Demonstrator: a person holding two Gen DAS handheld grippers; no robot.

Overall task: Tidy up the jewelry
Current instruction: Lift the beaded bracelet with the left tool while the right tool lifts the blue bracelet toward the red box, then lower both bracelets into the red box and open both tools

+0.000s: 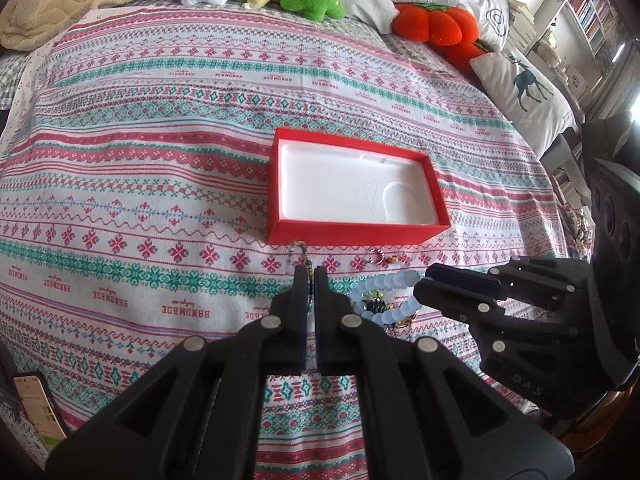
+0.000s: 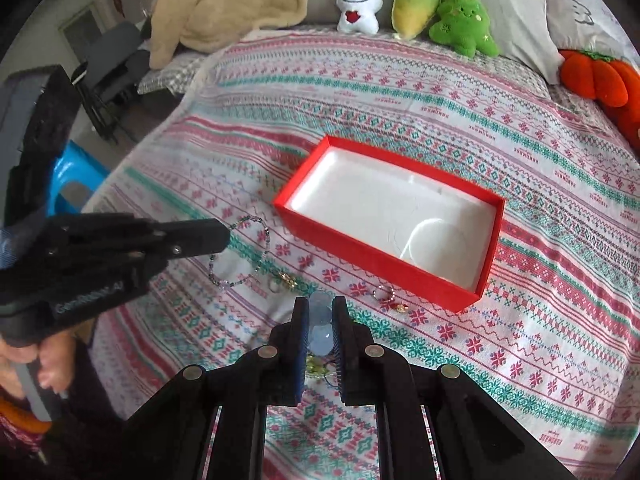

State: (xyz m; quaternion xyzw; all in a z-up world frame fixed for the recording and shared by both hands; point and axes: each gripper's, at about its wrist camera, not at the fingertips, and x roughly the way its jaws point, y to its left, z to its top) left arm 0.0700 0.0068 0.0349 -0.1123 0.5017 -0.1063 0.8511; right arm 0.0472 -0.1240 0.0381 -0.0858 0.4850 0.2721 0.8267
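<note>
the patterned bedspread [image 2: 520,128] repeats "handmade"; the left gripper [image 2: 224,236] body reads "genrobot.ai".

I'm seeing a bed [image 1: 160,128] wearing a patterned cloth | plush toys [image 2: 416,8] and pillows [image 1: 524,92] lining its head | bookshelves [image 1: 596,16] standing right | daylight washing in | dark chair [image 2: 116,56] sitting left.

Matt red cardboard box [image 1: 352,234], glossy translucent beads [image 2: 320,320], woven cloth [image 1: 160,184]
</note>
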